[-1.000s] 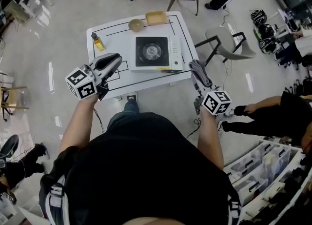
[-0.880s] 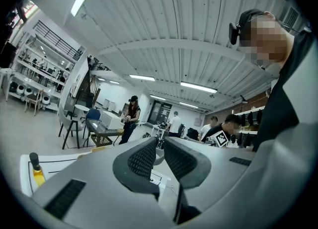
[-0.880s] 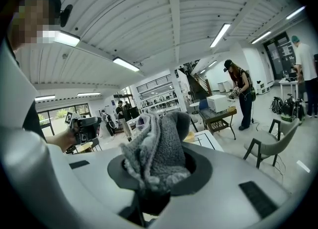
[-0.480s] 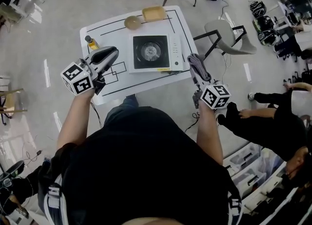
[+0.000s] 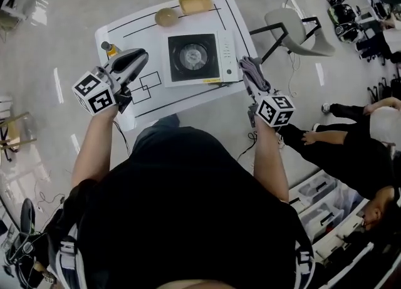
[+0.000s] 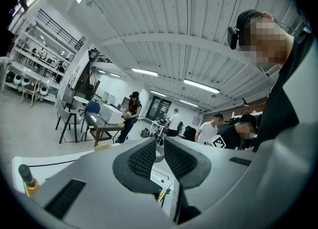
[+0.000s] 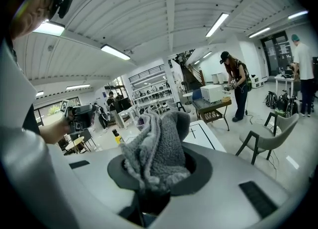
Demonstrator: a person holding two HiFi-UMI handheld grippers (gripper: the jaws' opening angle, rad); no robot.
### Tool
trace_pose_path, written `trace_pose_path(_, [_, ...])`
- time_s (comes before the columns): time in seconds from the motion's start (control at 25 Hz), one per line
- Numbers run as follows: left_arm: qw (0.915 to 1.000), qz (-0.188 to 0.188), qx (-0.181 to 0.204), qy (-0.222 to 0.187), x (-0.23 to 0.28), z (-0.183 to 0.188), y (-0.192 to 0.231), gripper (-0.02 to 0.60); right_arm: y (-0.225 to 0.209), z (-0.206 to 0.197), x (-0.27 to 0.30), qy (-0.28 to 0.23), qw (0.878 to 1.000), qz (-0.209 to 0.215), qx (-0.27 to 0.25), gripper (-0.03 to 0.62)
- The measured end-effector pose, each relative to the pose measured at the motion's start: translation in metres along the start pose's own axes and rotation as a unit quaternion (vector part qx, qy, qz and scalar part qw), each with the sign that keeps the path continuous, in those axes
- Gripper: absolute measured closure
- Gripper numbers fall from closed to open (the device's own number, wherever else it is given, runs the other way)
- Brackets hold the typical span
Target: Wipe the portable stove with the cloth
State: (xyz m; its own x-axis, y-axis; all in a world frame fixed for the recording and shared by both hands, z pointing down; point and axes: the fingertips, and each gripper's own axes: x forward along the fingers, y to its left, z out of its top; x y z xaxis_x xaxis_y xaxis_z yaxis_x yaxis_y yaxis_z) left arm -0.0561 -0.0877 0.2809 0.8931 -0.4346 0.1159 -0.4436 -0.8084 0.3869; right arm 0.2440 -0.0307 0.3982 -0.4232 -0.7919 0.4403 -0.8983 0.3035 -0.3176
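Observation:
The portable stove (image 5: 199,57), white with a black top and a round burner, sits in the middle of the white table (image 5: 153,103). My right gripper (image 5: 251,76) is at the table's near right corner, just right of the stove. It is shut on a bunched grey cloth (image 5: 253,71) that stands up between its jaws (image 7: 158,148). My left gripper (image 5: 136,57) hovers over the table's left part, left of the stove. In the left gripper view its ribbed pads (image 6: 141,159) stand almost together with nothing between them.
A small bottle of yellow liquid (image 5: 110,49) stands at the table's left edge, close to my left gripper. A round wooden dish (image 5: 166,16) and a tan tray (image 5: 195,2) lie at the far edge. A grey chair (image 5: 301,31) stands right of the table. People are at the right.
Both grippers have moved forward and down towards the table, which now lies closer beneath them. The cloth stays in the right gripper and the left stays shut.

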Motion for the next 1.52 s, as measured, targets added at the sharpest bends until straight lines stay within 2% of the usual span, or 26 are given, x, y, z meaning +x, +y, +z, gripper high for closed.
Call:
trace_pose_path(0.32, [0.9998,0.001,-0.008,0.015,0.011,-0.026,0.027,0.514,-0.025,-0.050,0.028,0.059,0.998,-0.028,-0.007,0.484])
trace_pose_path(0.48, [0.9992,0.010,-0.006,0.038,0.013,-0.046,0.039,0.512,-0.036,-0.074,0.040,0.088,0.995,-0.037,-0.010,0.484])
trace_pose_path(0.96, [0.9960,0.013,-0.003,0.089,0.023,-0.114,0.073,0.506,-0.044,-0.132,0.074,0.155,0.987,-0.041,-0.017,0.484])
trace_pose_path(1.52, [0.9870,0.013,-0.012,0.160,0.035,-0.202,0.100,0.462,-0.048,-0.187,0.098,0.216,0.975,-0.044,-0.032,0.482])
